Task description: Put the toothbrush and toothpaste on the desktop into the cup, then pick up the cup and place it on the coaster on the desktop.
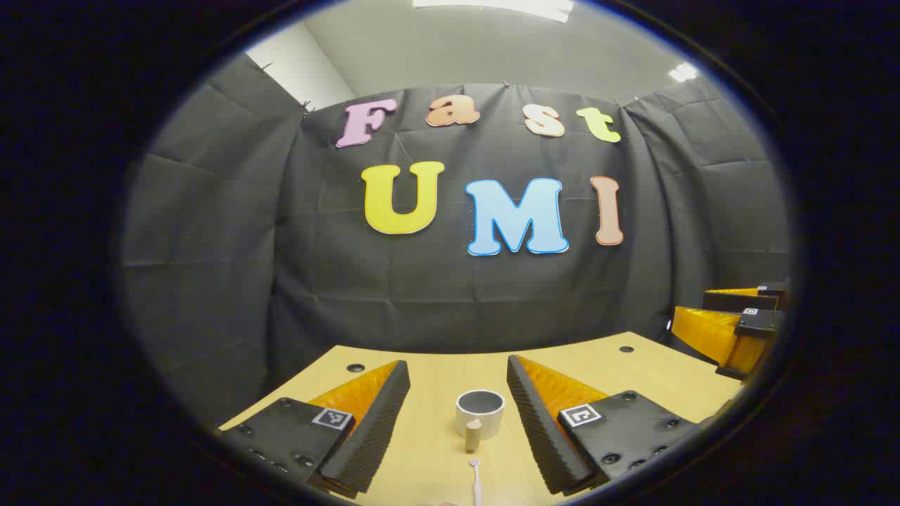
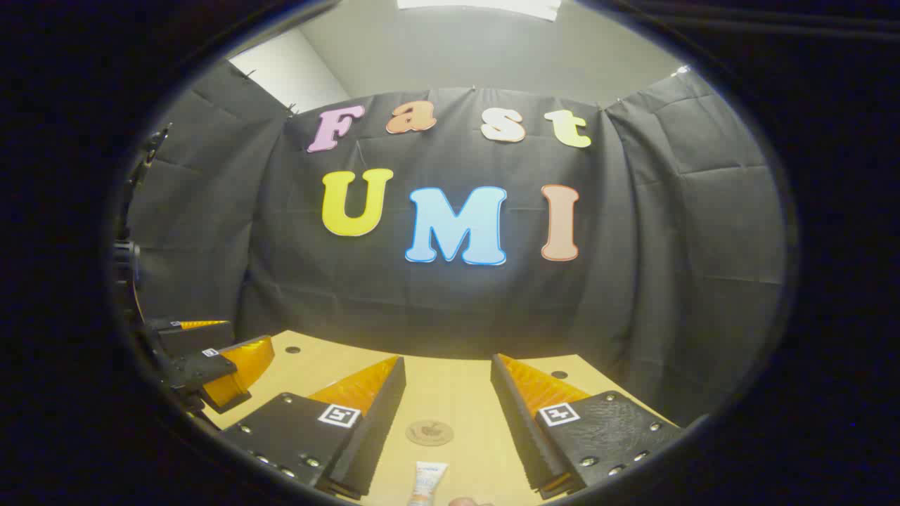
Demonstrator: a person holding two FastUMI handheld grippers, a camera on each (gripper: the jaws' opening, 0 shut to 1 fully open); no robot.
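Ahead, left tongs (image 1: 457, 407) frame cup (image 1: 480, 412); right tongs (image 2: 447, 411) frame coaster (image 2: 429, 432).

Desktop (image 1: 436, 450): pale wood-look laminate, smooth, slight sheen. Cup (image 1: 480, 411): looks ceramic, smooth, matt-ish outside, darker inside. Toothbrush (image 1: 476, 478): smooth plastic. Toothpaste (image 2: 427, 481): soft plastic tube, lightly glossy. Coaster (image 2: 429, 432): looks wood or cork, matt. Left gripper (image 1: 457, 414) & right gripper (image 2: 446, 414): ribbed, rough-textured pads (image 1: 380, 422), matt plastic plates w/ screws. Booth wall (image 2: 633, 281): matt cloth, creased.
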